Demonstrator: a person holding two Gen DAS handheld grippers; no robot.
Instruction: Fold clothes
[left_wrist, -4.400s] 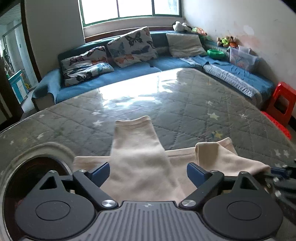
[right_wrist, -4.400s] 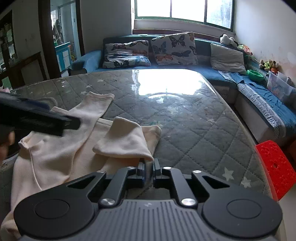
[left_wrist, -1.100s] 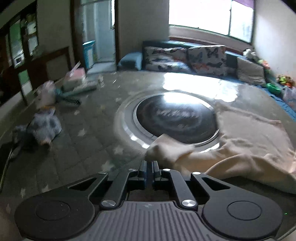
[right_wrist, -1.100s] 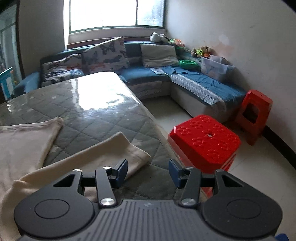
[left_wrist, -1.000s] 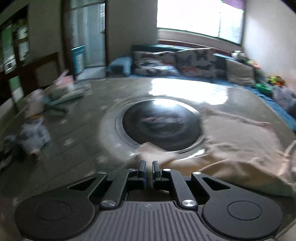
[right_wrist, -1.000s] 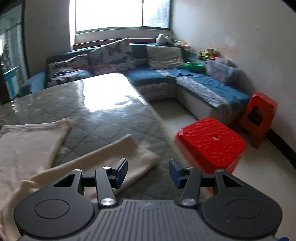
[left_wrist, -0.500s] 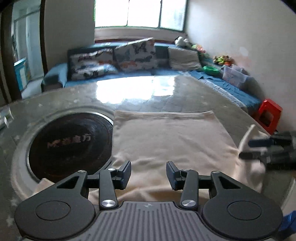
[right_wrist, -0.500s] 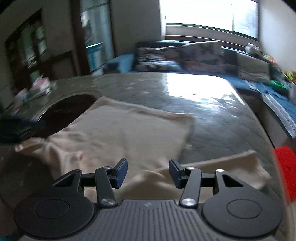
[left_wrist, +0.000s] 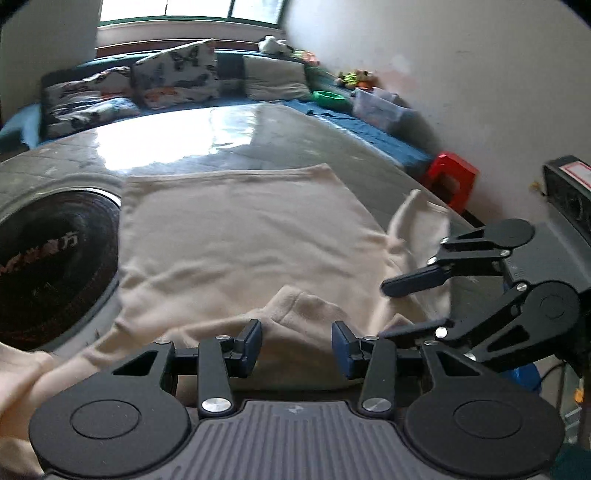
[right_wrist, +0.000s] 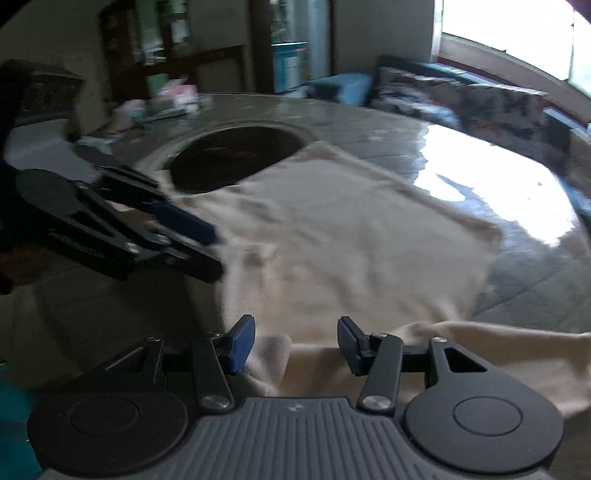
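Note:
A cream long-sleeved garment (left_wrist: 236, 236) lies spread flat on the grey quilted table (left_wrist: 258, 125), hem at the far side. My left gripper (left_wrist: 297, 345) stands open over the near edge, where a raised fold of cloth lies under the gap; the pads do not press it. To its right, my right gripper (left_wrist: 402, 306) hovers open beside a rumpled sleeve (left_wrist: 417, 221). In the right wrist view the garment (right_wrist: 351, 240) fills the middle. The right gripper (right_wrist: 295, 341) is open above its near edge, and the left gripper (right_wrist: 210, 251) reaches in from the left.
A round black inset (left_wrist: 48, 266) sits in the table under the garment's left side. A red stool (left_wrist: 450, 177) stands off the table's right edge. A blue sofa with cushions (left_wrist: 173, 77) lines the far wall. Loose clutter (right_wrist: 159, 103) lies on the table's far left.
The left gripper went from shut to open and swung right, from the black inset to the garment's near edge. The right gripper turned left, from the stool side to face the garment.

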